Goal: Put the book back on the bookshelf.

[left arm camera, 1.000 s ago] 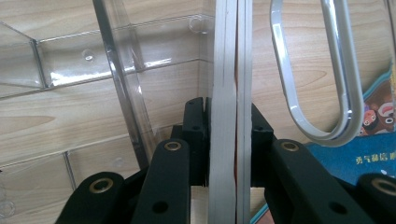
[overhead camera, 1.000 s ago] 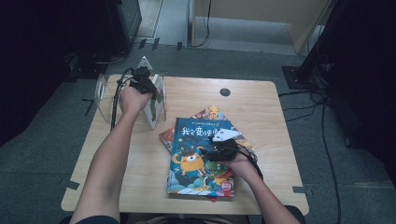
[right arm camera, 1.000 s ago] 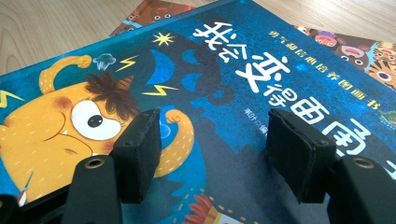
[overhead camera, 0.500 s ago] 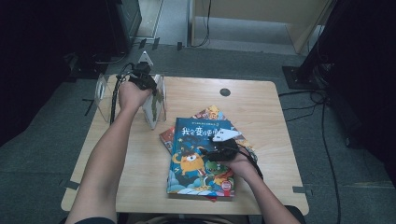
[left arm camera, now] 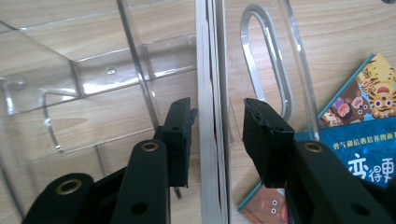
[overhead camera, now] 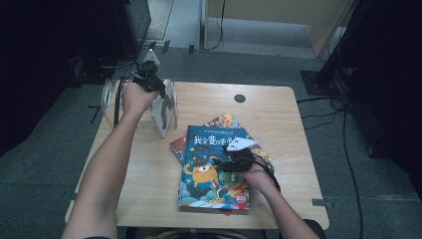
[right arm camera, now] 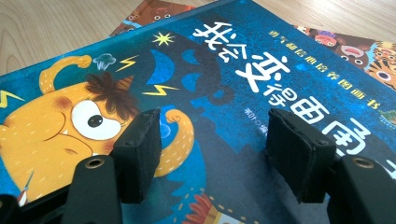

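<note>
We are noting the upright book [left arm camera: 212,116] standing on edge in the clear rack [left arm camera: 93,70], spine running twelve-to-six. Left hand-held gripper [left arm camera: 217,128] has just been opening, straddling it untouched; right hand-held gripper [right arm camera: 215,154] is gaping over the blue book [right arm camera: 261,93].

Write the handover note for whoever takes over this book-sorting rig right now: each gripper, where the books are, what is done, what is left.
Left gripper: open, jaws just widened, straddling the upright book without pressing it. That book stands on edge in the clear acrylic rack at the table's far left.
Right gripper: open, holding nothing, jaws low over the blue monster book.
Blue book lies on top of the flat pile; other picture books stick out beneath it.
Done: one book filed in the rack.
Left: probably lift the left gripper clear, then file the blue book and the rest.
</note>
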